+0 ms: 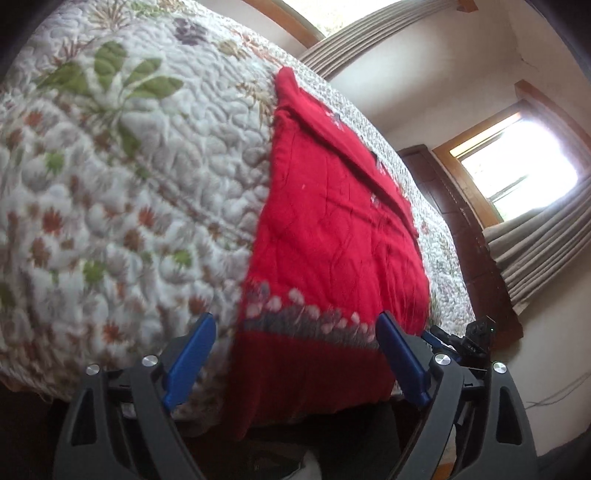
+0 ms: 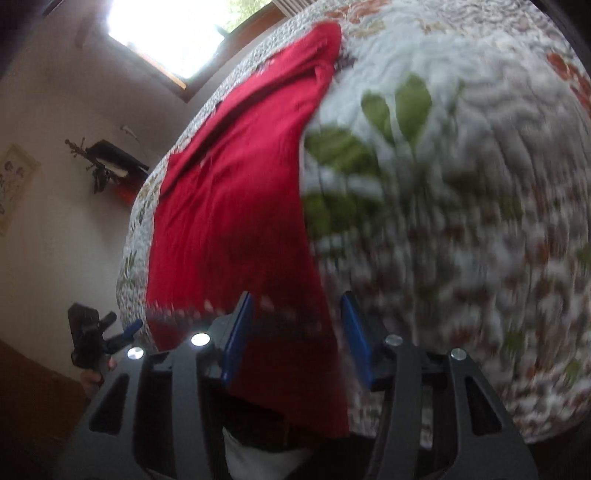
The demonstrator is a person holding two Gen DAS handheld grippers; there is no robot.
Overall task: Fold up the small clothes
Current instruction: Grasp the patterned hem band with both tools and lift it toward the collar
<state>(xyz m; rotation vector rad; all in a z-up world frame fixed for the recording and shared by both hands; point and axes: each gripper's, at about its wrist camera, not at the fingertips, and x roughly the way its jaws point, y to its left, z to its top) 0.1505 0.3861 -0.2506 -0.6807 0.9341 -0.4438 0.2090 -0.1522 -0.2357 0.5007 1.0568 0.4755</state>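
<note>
A red garment (image 1: 332, 221) with a grey and white patterned band near its hem lies lengthwise on a floral quilted bedspread (image 1: 129, 184). Its lower end hangs over the near bed edge. My left gripper (image 1: 299, 354) is open, its blue fingers either side of the patterned hem and apart from it. In the blurred right wrist view the garment (image 2: 229, 206) runs up the left of the quilt (image 2: 461, 184). My right gripper (image 2: 297, 332) is open over the garment's lower right edge. Each gripper shows in the other's view, the right gripper (image 1: 458, 339) and the left gripper (image 2: 122, 328).
A bright window (image 1: 517, 173) with a beige curtain (image 1: 546, 258) and dark wooden furniture (image 1: 443, 184) stand beyond the bed. In the right wrist view there are a window (image 2: 166, 29), a wall shelf with a plant (image 2: 110, 166) and a framed picture (image 2: 11, 184).
</note>
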